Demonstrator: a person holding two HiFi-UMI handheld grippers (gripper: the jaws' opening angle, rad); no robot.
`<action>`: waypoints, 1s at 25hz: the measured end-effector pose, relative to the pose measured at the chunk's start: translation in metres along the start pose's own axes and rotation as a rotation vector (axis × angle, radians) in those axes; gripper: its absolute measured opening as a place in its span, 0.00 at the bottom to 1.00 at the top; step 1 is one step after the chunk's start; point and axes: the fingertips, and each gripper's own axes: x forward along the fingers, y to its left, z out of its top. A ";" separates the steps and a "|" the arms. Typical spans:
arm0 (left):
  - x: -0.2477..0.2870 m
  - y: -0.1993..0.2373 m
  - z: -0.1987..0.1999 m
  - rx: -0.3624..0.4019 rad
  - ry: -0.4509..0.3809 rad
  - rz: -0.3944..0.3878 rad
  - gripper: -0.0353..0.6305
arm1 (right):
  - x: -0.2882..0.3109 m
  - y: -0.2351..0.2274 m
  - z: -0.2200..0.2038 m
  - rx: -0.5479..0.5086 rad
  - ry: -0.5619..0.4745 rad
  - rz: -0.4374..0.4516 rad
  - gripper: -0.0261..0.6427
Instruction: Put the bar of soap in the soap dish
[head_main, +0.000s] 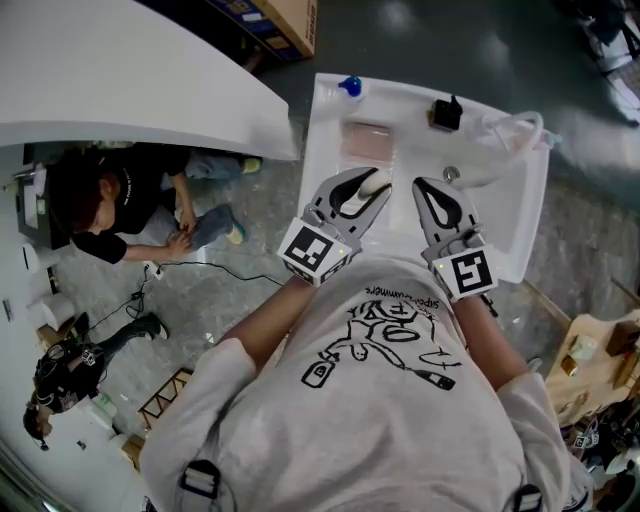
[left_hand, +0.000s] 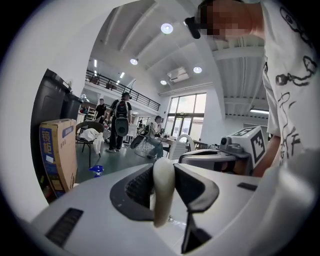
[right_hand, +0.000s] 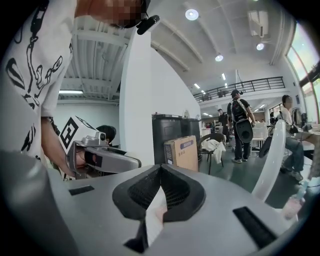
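Carry step: the left gripper (head_main: 368, 192) pinches the soap (left_hand: 162, 192) edge-on over the sink (head_main: 525, 230). The right gripper (head_main: 428, 192) hangs beside it, jaws pressed together on nothing. Next, the soap likely needs carrying to the pinkish dish (head_main: 367, 140) further back, then lowering and releasing. The dish is blurred, so its contents are unclear.

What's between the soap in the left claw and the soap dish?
Nothing: bare sink separates the soap from the dish, per the head view.
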 end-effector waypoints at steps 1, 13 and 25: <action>0.001 0.001 -0.003 -0.004 0.006 0.000 0.24 | 0.001 -0.001 -0.004 0.000 0.013 -0.001 0.07; 0.013 0.019 -0.043 0.001 0.076 0.011 0.24 | 0.023 -0.011 -0.043 0.028 0.107 -0.011 0.07; 0.029 0.033 -0.080 0.040 0.163 0.013 0.24 | 0.040 -0.017 -0.088 0.047 0.185 0.006 0.07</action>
